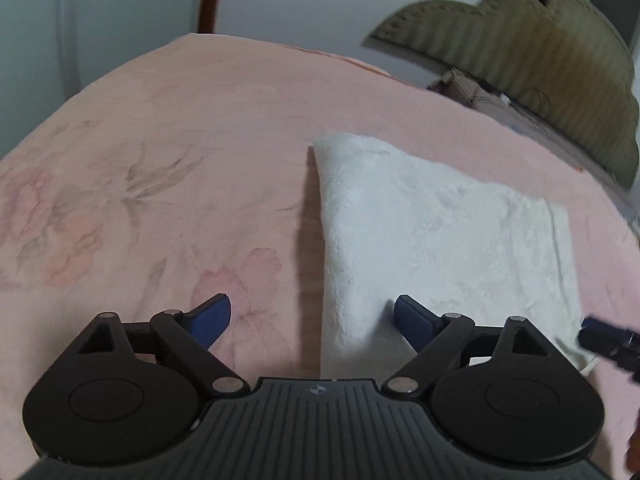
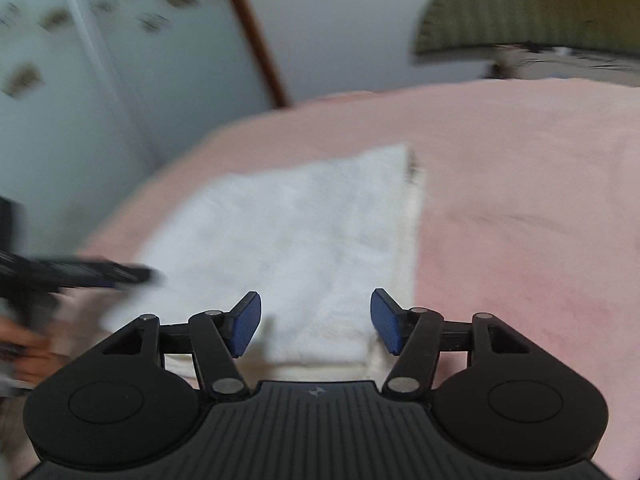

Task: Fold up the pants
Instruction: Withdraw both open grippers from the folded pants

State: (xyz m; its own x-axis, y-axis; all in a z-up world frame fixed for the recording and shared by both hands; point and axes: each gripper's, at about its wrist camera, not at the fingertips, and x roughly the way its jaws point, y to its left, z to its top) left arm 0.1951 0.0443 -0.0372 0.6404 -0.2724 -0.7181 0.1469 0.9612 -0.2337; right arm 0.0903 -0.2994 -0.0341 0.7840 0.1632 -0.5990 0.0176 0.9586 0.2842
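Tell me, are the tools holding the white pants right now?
No. Both the left tool and the right tool are open, holding nothing. The folded white pants lie loose on the pink bedsheet.

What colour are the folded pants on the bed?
White. The pants show best in the left wrist view, lying on the pink flowery bedsheet.

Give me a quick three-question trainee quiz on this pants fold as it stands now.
1. True or false: the left gripper grips the pants.
2. The pants lie on: A) pink bedsheet B) bare floor C) wooden desk.
3. What shade are the pants?

Key: 1 false, its jaws stand open with nothing clamped, as do those of the right gripper. 2 A. 3 white.
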